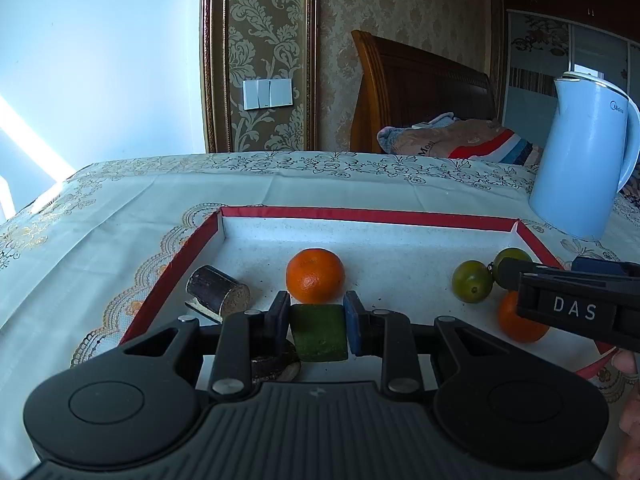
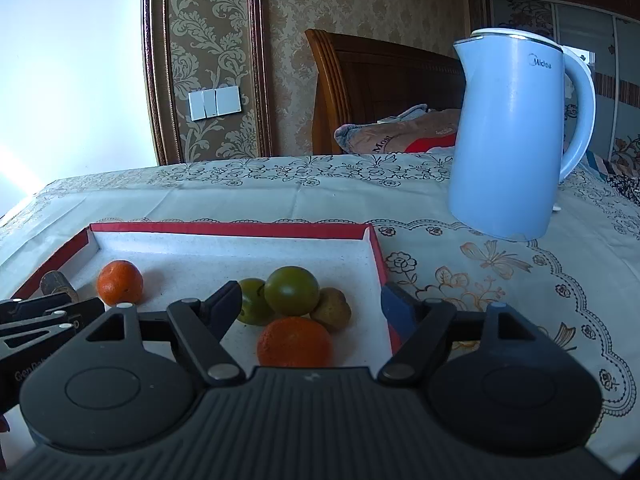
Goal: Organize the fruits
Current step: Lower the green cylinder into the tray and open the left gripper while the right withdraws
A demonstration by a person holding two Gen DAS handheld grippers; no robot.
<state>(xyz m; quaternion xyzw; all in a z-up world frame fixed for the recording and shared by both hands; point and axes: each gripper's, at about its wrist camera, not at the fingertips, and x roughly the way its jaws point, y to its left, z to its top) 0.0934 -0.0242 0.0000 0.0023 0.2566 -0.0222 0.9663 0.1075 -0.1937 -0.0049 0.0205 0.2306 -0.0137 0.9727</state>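
My left gripper (image 1: 318,318) is shut on a green cut piece (image 1: 320,336), held low over the red-rimmed white tray (image 1: 360,215). Just beyond it lies an orange mandarin (image 1: 315,276). A dark cane stub (image 1: 218,290) lies to its left. My right gripper (image 2: 312,308) stands open over a cluster in the tray's right end: two green fruits (image 2: 292,290) (image 2: 252,300), a brownish fruit (image 2: 332,308) and a second mandarin (image 2: 294,342). No pad touches them. Its right finger (image 2: 398,312) hangs at the tray's right rim (image 2: 380,256).
A light blue kettle (image 2: 516,132) stands on the patterned tablecloth (image 2: 500,280) just right of the tray. A second dark cane slice (image 1: 276,364) lies under my left gripper. A bed with a wooden headboard (image 1: 424,88) is behind the table. A hand (image 1: 630,408) shows at the right edge.
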